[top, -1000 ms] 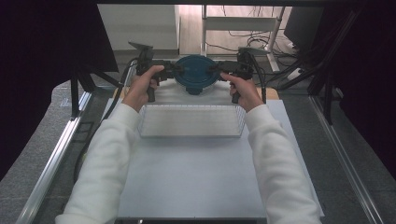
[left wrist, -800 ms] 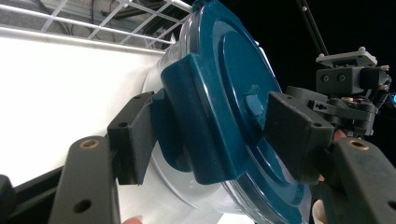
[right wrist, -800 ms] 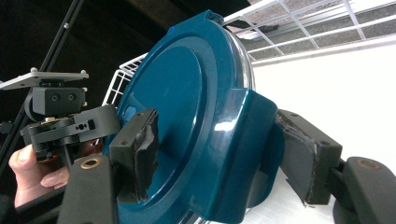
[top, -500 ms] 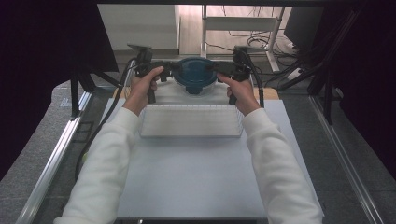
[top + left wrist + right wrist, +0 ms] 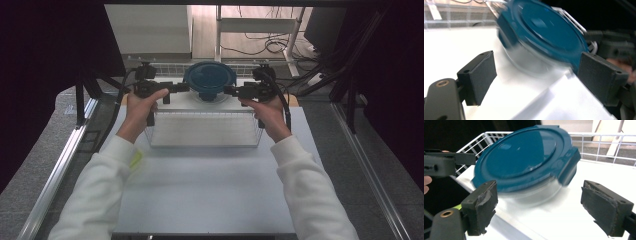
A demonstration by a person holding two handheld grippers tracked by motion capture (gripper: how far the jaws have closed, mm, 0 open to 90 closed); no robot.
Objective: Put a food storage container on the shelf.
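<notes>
High view: bowl [image 5: 210, 80] with a teal lid sits on the white shelf [image 5: 180, 100] at the back of the counter [image 5: 210, 190], just behind the wire basket [image 5: 202, 129].
Left gripper: [image 5: 181, 88] just beside the bowl's left side, jaws wide and nothing pinched. They've just been opening, and in the left gripper view there's only air between the pads.
Right gripper: [image 5: 231, 90] same deal on the other side, jaws spread, just been opening, off the bowl.
Bowl status: standing on its own, looks level from above, though both gripper views are a bit smeared so I can't tell if it's fully settled.
Risk 1: tips sit really close to the lid's latch tabs [image 5: 570, 163]. Pull back at an angle and a pad could clip one and shove the bowl.
Risk 2: shelf edge is right in front of the bowl, so a nudge forward might drop it into the basket.
Risk 3: trailing cables could snag the basket wires, I reckon.
</notes>
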